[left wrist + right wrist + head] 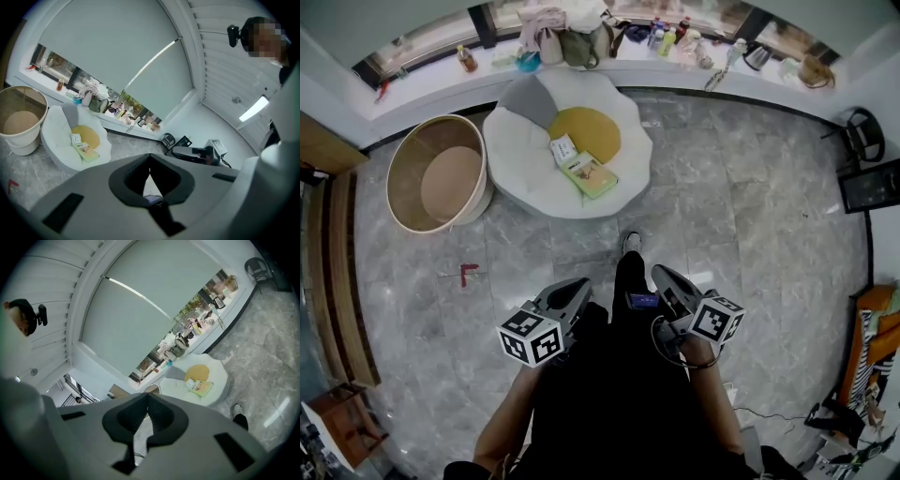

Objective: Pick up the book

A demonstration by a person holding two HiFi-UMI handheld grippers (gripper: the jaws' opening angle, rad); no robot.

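Your left tongs (579, 286) are clenched on nothing, tips meeting. Your right tongs (662, 273) are likewise pressed together and empty. Both sit at your waist, well apart from the book (590, 175). The green book lies flat and askew on the white floor cushion (520, 183), just beside a smaller white booklet (563, 149), with its lower corner near the cushion's front rim. Bare grey floor (741, 197) lies between your shoe (631, 243) and that rim, and it is wider to the right. The round tub (405, 202) stands just beside the cushion's left edge. The cluttered window ledge (441, 82) runs behind.
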